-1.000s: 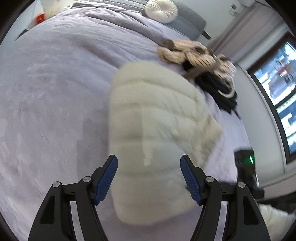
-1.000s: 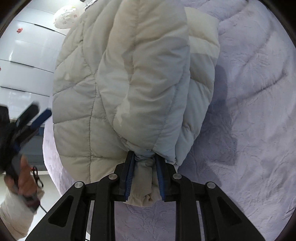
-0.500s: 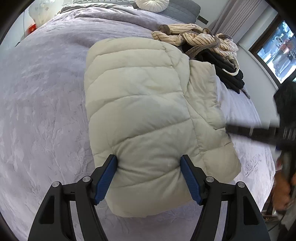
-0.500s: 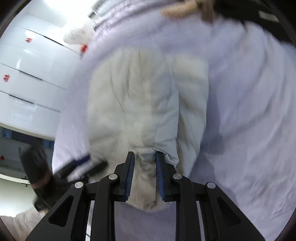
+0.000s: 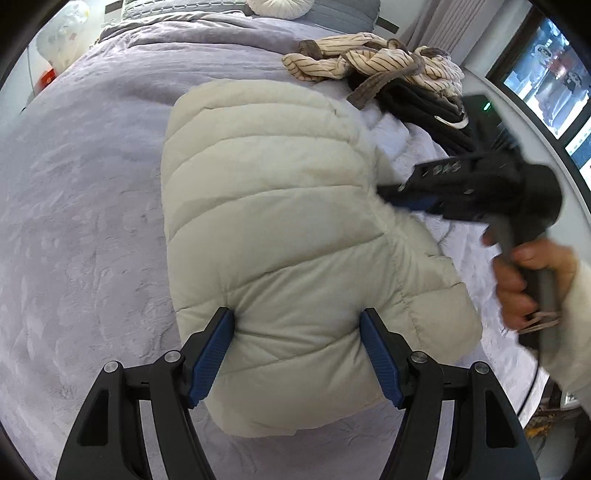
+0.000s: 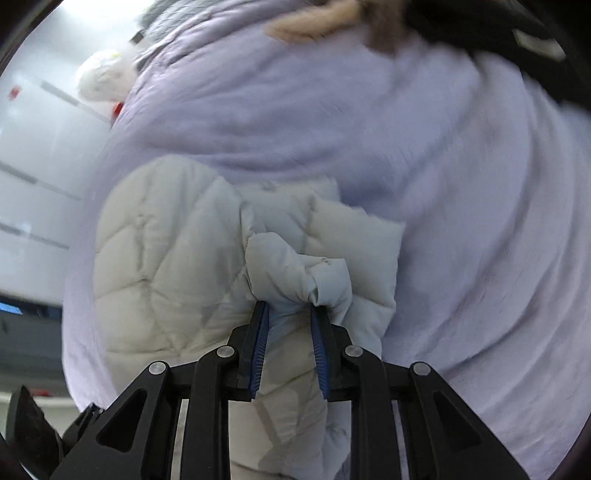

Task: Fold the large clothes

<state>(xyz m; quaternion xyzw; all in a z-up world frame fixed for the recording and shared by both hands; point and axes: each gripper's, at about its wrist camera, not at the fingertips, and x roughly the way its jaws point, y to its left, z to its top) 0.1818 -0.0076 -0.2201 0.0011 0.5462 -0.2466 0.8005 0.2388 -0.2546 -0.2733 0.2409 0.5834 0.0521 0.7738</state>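
A cream quilted puffer jacket (image 5: 288, 221) lies folded into a thick bundle on the lilac bed cover (image 5: 92, 221). My left gripper (image 5: 295, 350) stands open just above the bundle's near end, a blue pad on each side of it. My right gripper (image 6: 288, 332) is shut on a bunched fold of the jacket (image 6: 155, 266). The left wrist view shows that right gripper (image 5: 402, 197) at the jacket's right edge, held by a person's hand (image 5: 524, 280).
A striped beige garment (image 5: 369, 62) and black clothes (image 5: 424, 107) are heaped at the bed's far right. A round white cushion (image 5: 280, 5) sits at the head of the bed. A window (image 5: 546, 81) is on the right; white cabinet doors (image 6: 37, 166) are to the left.
The right gripper, still gripping the fold, came in from the right to the jacket's right edge. The left gripper sank closer over the jacket's near end, its jaws just as wide.
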